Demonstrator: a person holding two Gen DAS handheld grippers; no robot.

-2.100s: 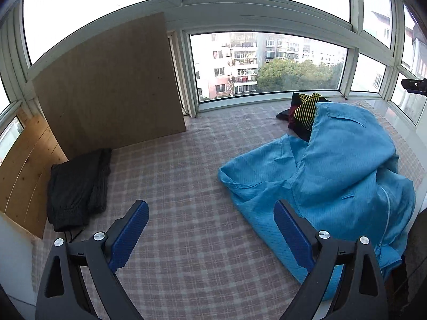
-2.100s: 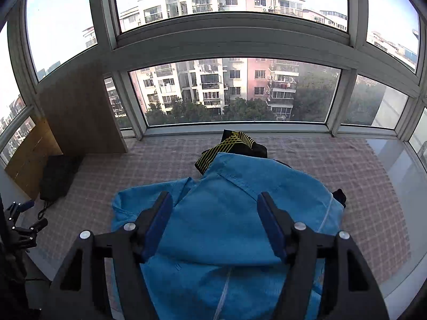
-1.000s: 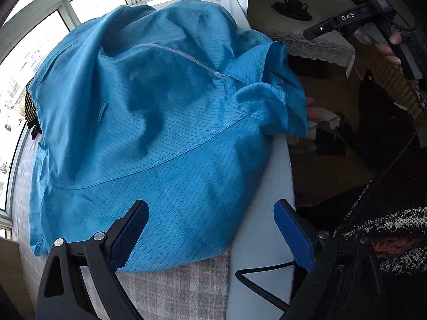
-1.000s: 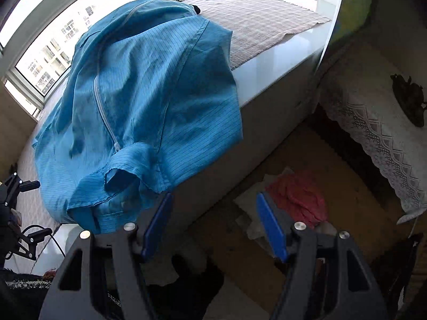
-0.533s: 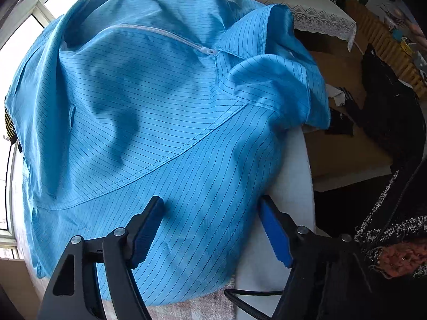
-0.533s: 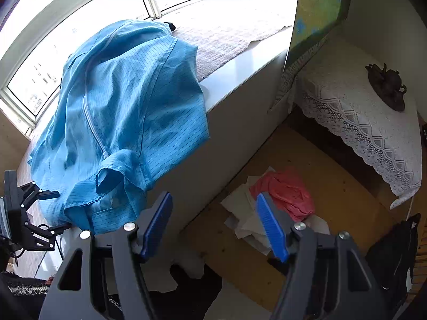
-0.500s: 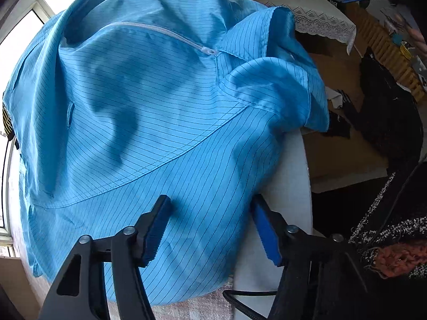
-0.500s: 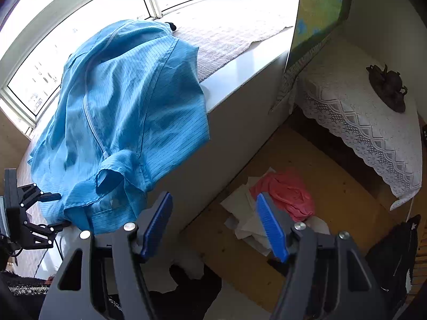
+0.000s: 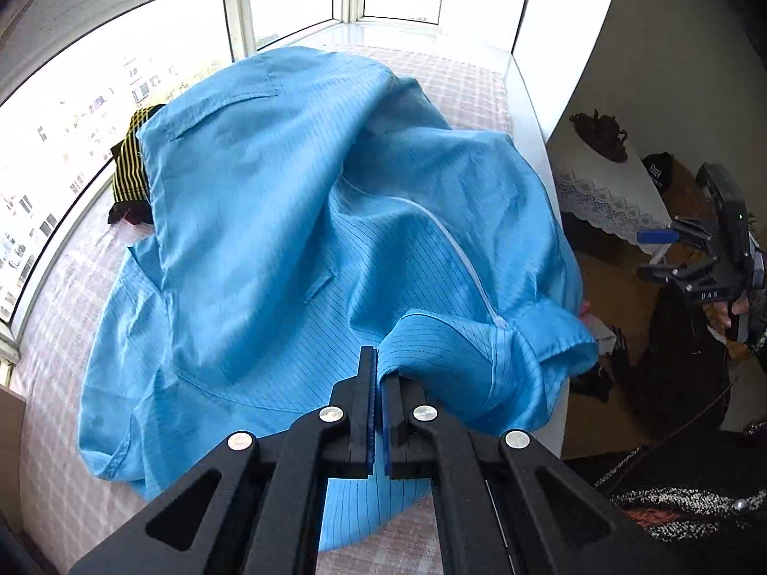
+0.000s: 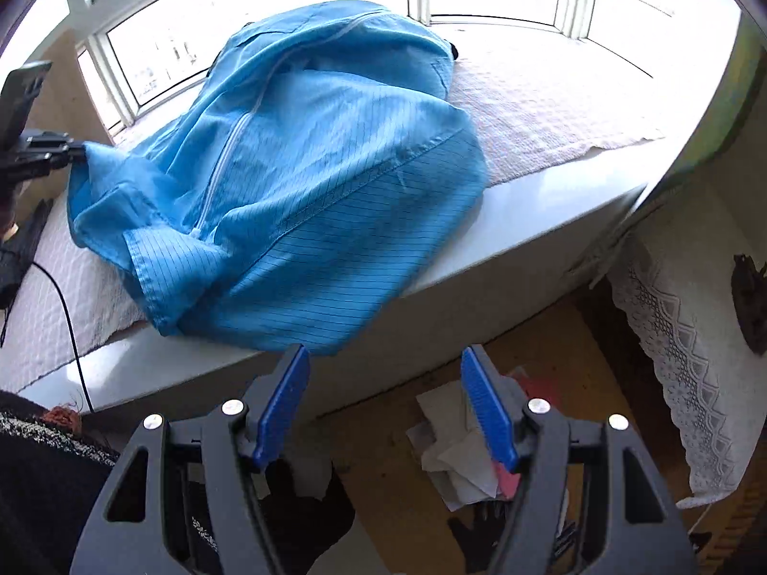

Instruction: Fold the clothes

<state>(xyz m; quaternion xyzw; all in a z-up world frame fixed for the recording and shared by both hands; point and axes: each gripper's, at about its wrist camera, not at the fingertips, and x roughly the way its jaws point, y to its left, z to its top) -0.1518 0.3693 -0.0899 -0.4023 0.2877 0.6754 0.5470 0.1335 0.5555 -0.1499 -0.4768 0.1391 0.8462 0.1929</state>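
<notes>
Left gripper [image 9: 378, 373] has hold of the blue jacket; folding has not begun.

The blue jacket [image 9: 297, 220] lies rumpled on the checked cloth [image 9: 57, 316] of the window seat, one edge hanging over the ledge [image 10: 527, 220]. The left fingers are pinched closed on a fold of fabric near the collar. The right gripper [image 10: 383, 402] hangs below the ledge, fingers apart and empty. Next, I judge, the right must take a matching edge so the jacket can be spread flat.
</notes>
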